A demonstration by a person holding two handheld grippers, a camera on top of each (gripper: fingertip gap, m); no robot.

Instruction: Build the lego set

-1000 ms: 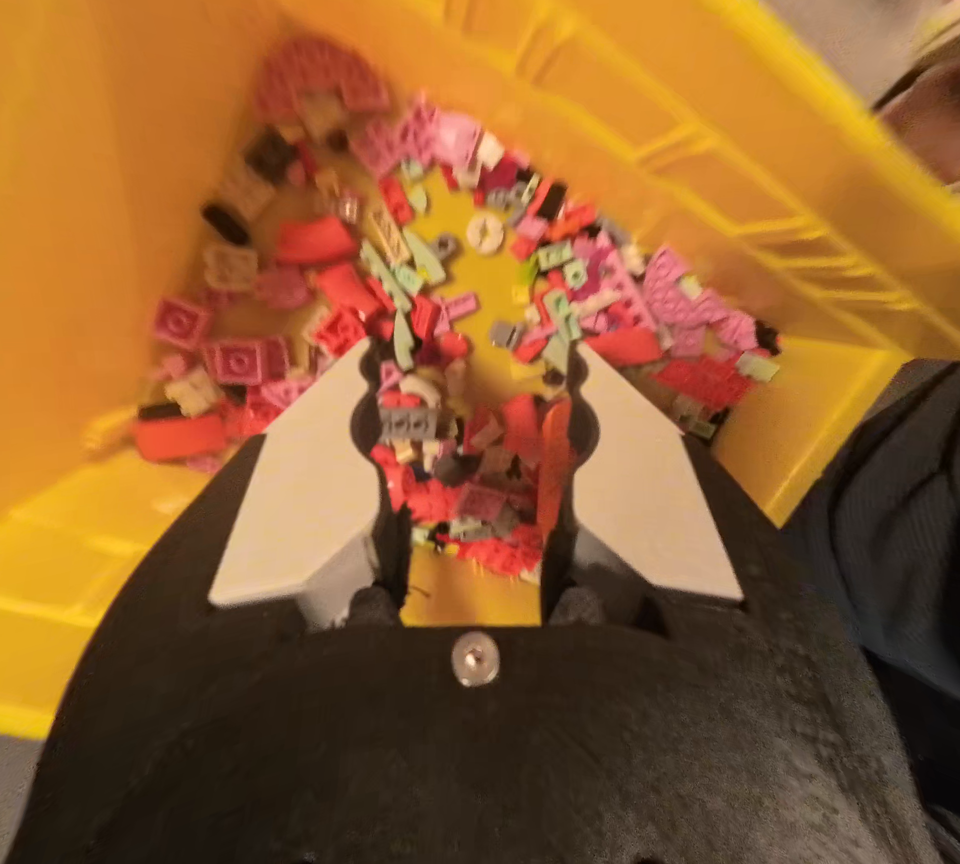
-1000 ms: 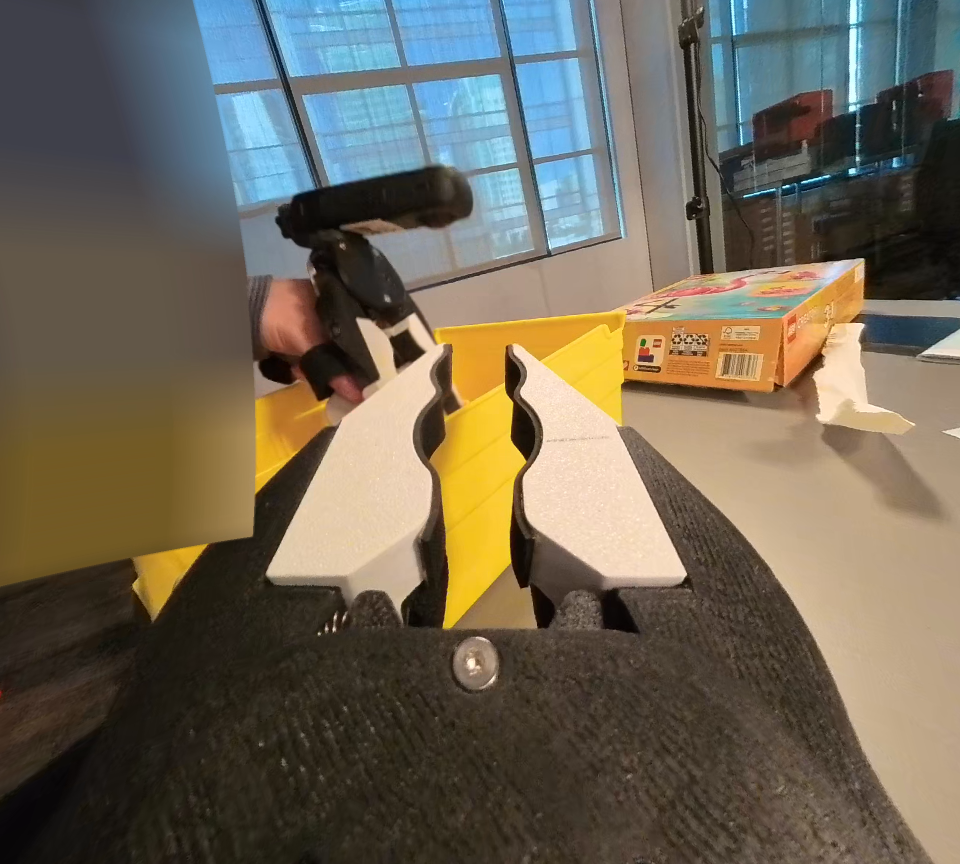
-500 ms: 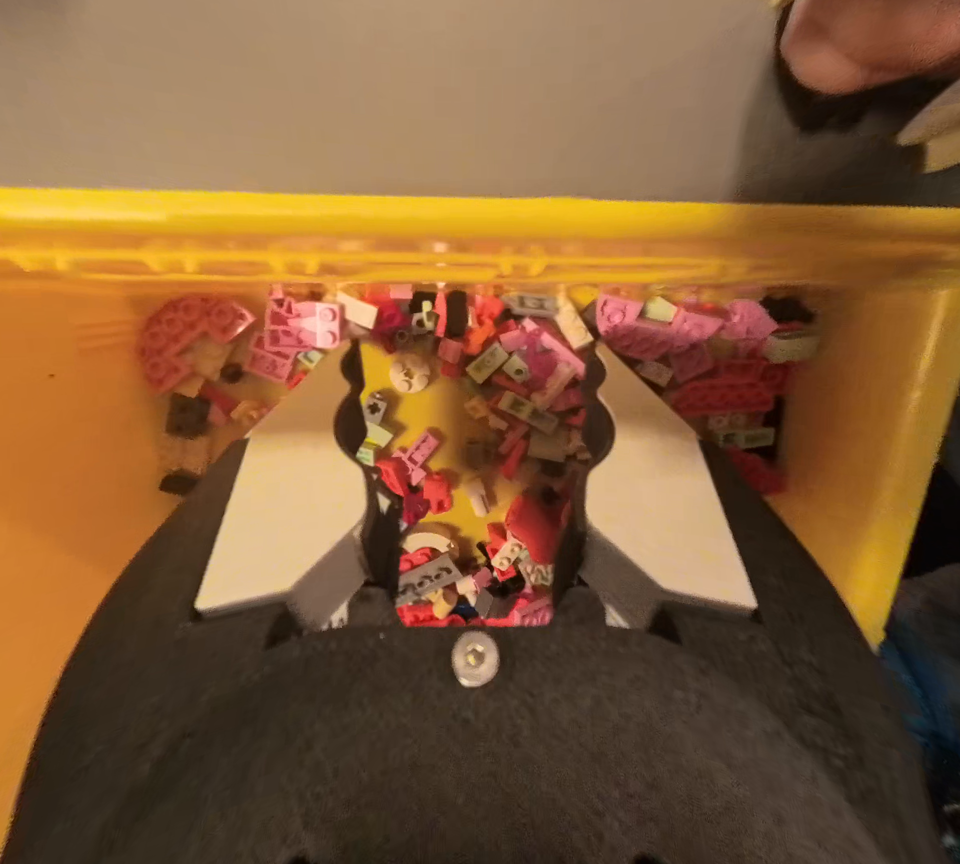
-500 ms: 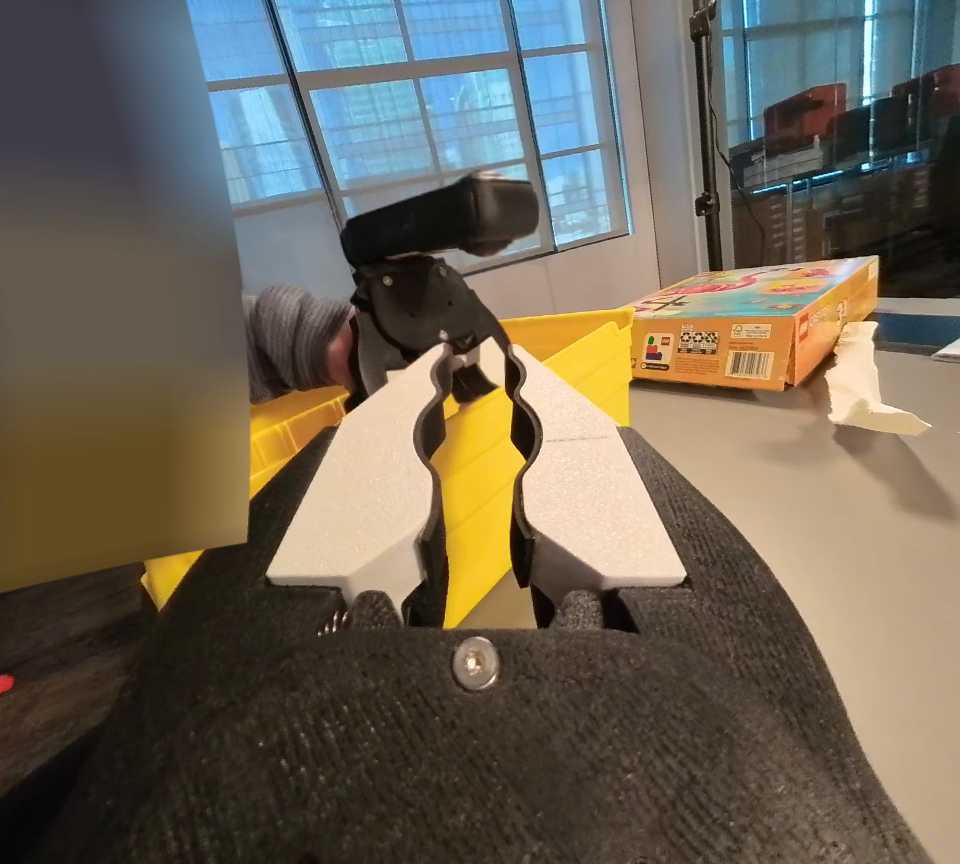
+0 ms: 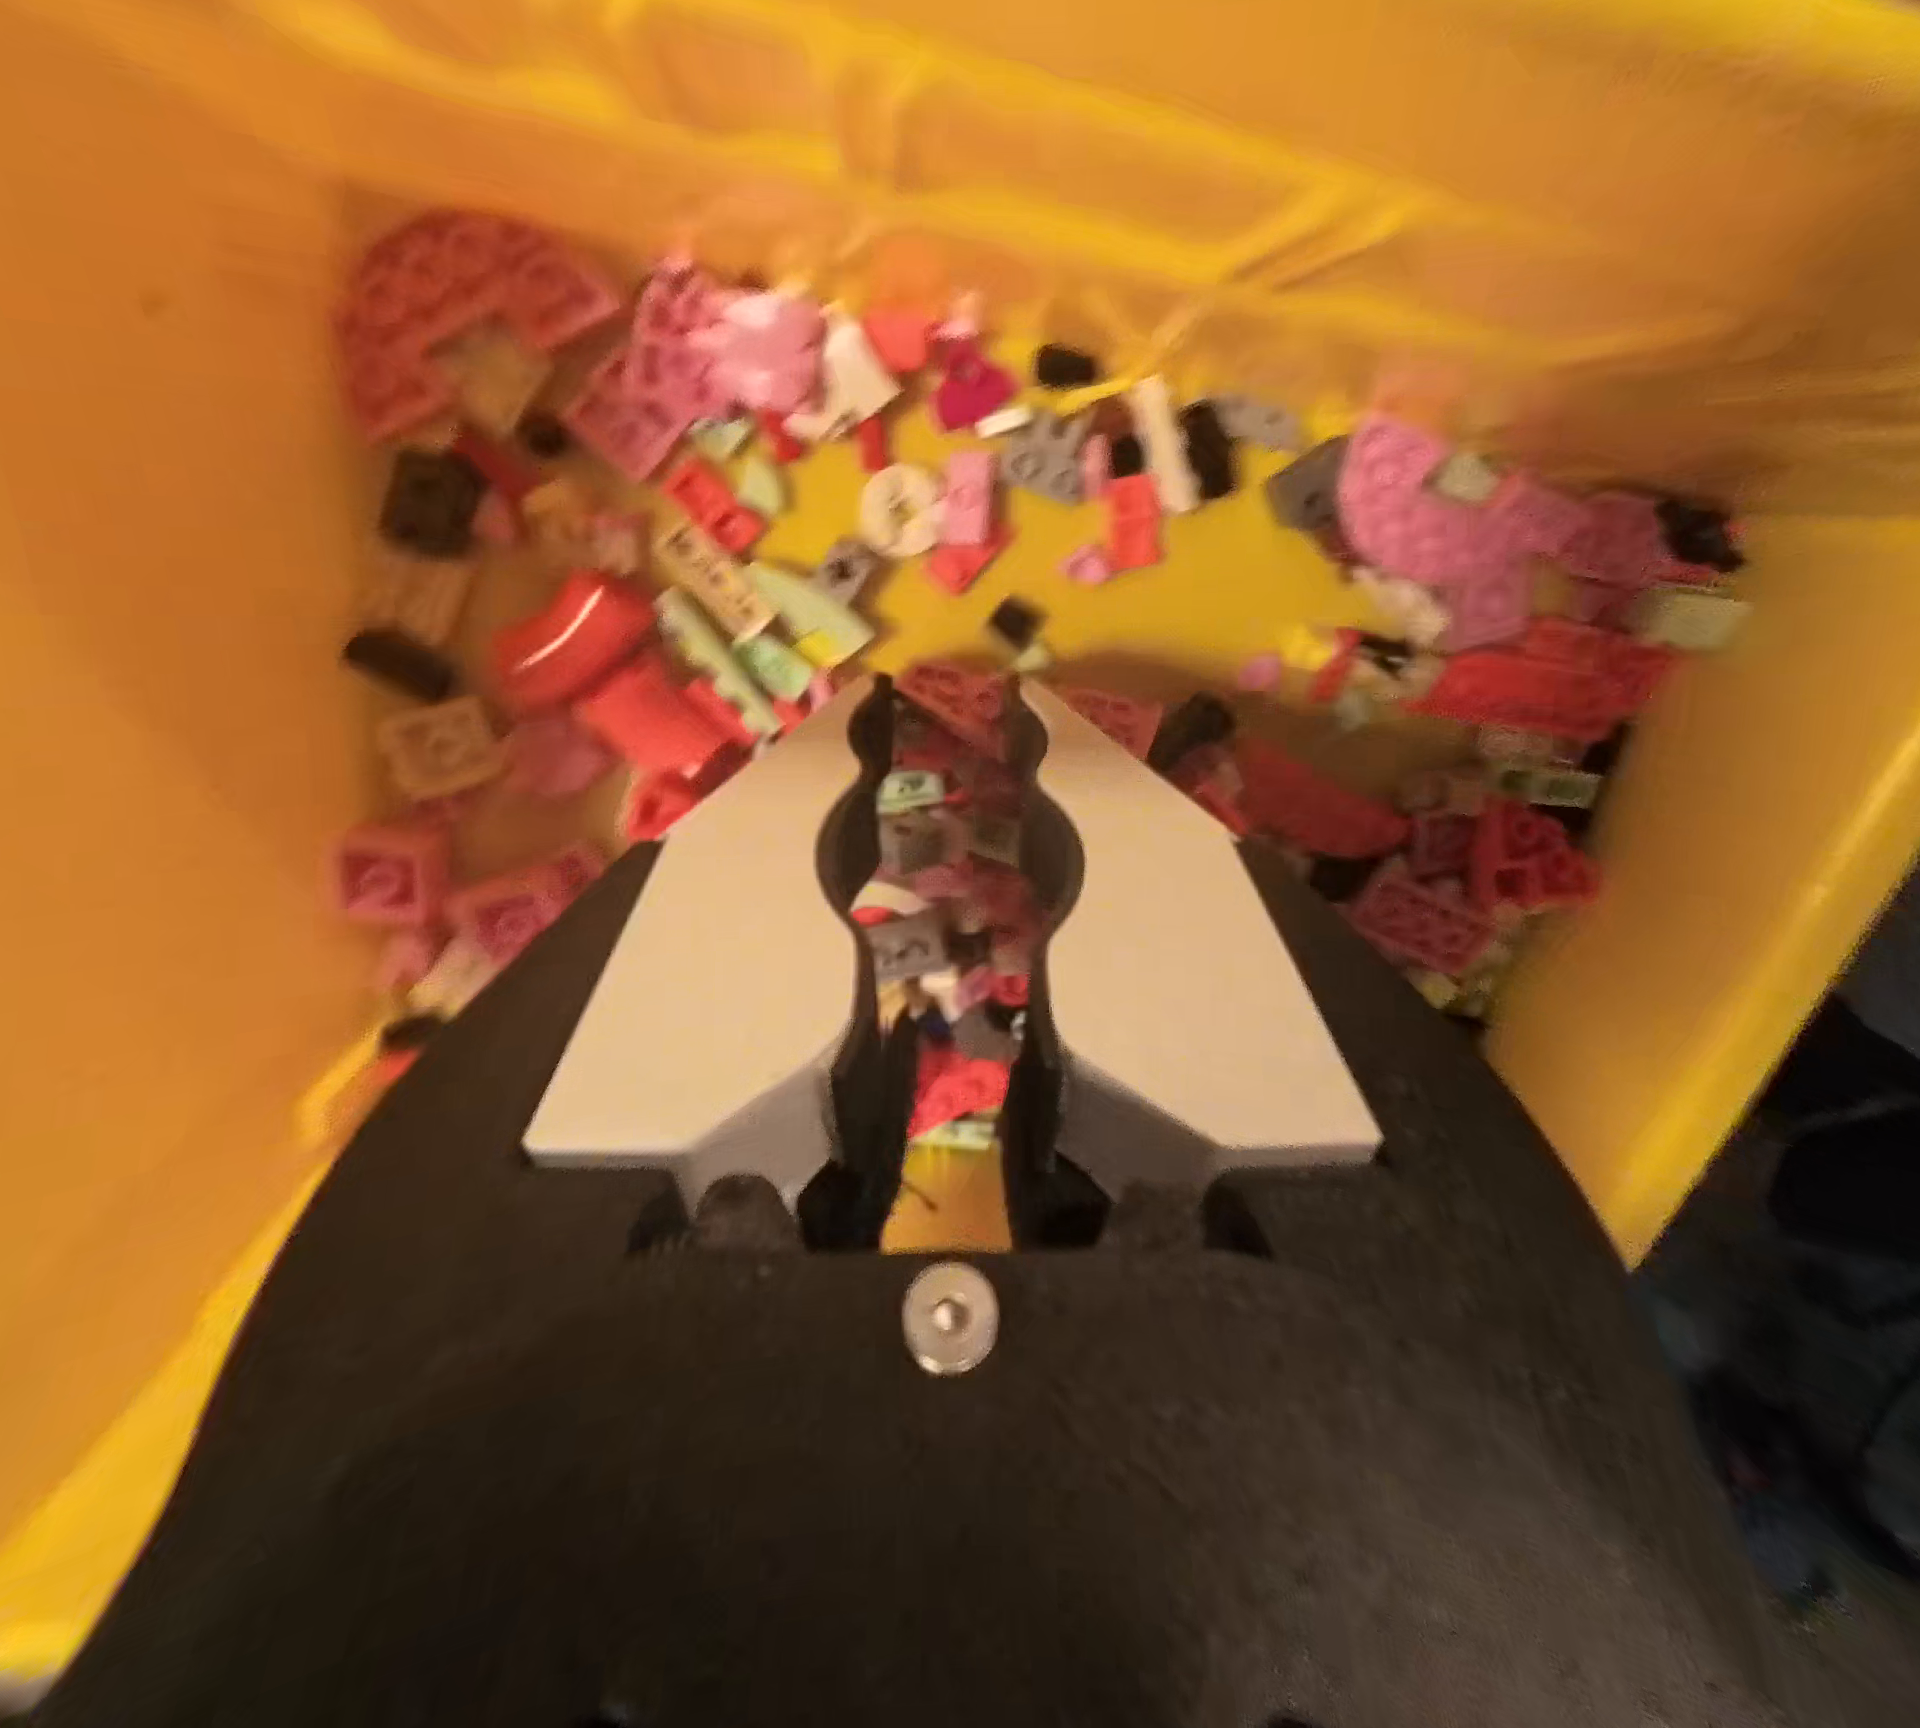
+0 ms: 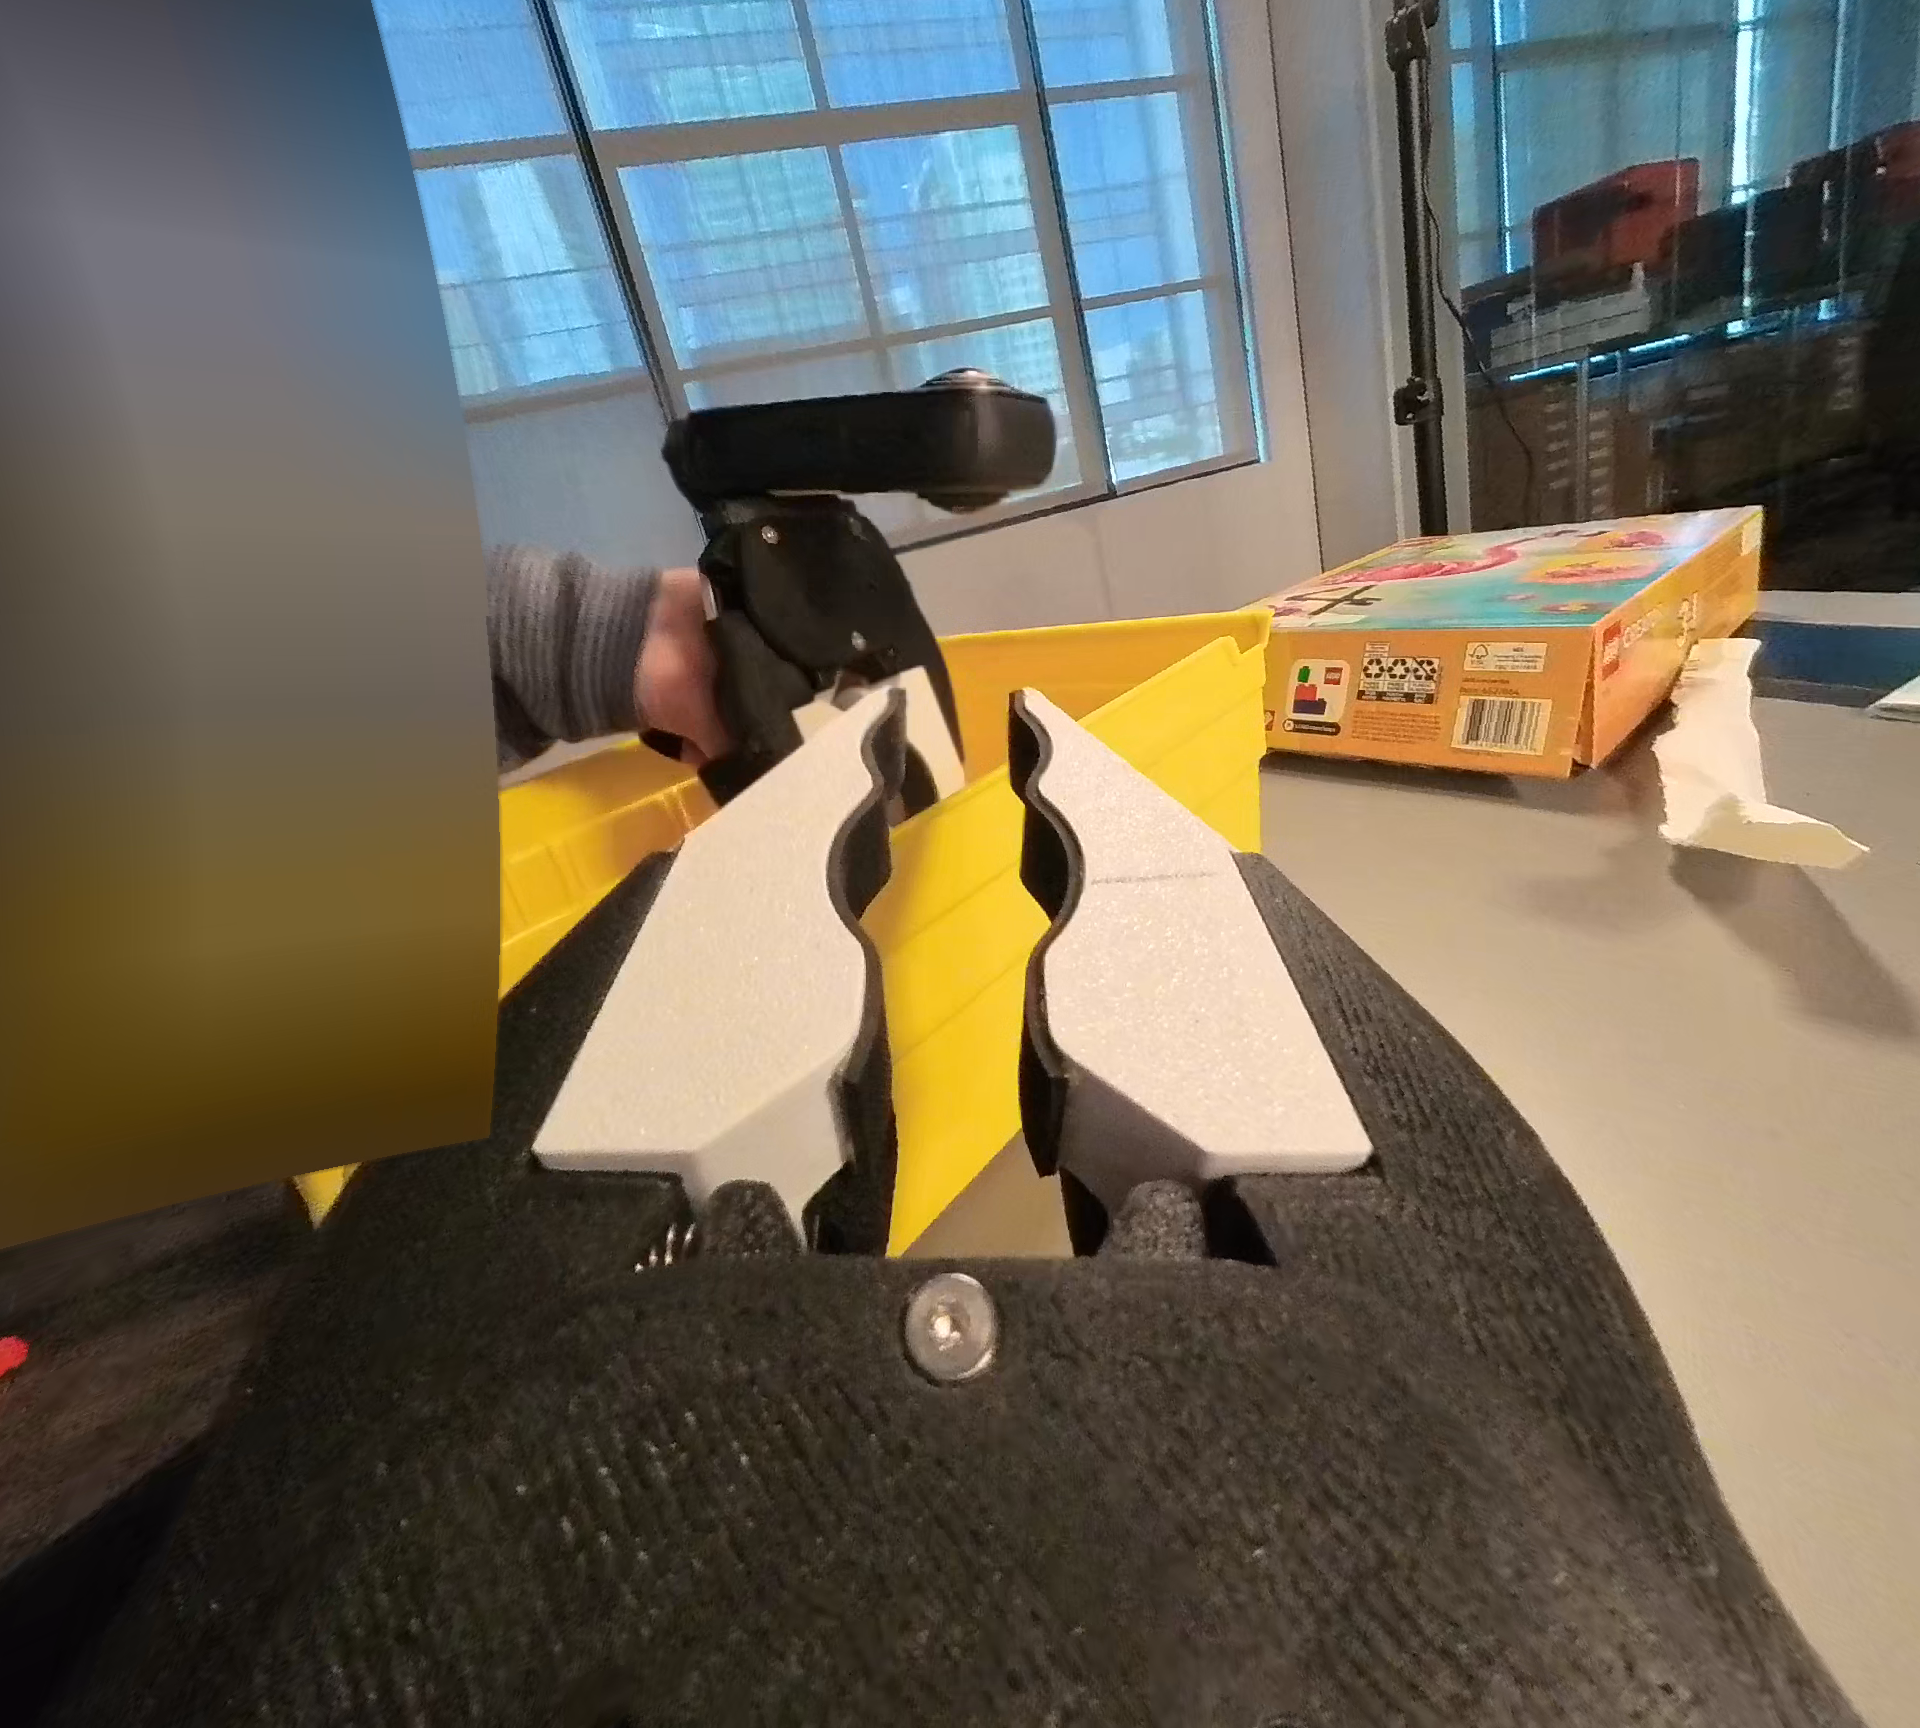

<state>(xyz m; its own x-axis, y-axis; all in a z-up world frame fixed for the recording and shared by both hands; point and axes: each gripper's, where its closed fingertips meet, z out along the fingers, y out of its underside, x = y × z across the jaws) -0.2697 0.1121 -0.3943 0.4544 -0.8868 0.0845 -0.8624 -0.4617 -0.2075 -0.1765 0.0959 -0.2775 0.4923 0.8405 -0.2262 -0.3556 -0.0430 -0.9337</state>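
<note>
Inside yellow bin (image 5: 935,68), left gripper (image 5: 951,691) is pointed down at loose bricks (image 5: 727,535) (red, pink, grey). Jaws are narrowed; a red plate (image 5: 951,707) is seen betw. tips at 12 o'clock, but w/ blur a grasp cannot be told. Right gripper (image 6: 951,702) is held outside bin, jaws released, slightly apart, nothing betw. them. Printed carton (image 6: 1507,639) is noted at 2 o'clock on desk (image 6: 1558,1003).

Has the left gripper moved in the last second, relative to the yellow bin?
Yes. The left gripper tilted up toward the yellow bin's far rim, then swung back down over the loose bricks. Its jaws now stand much narrower.
</note>
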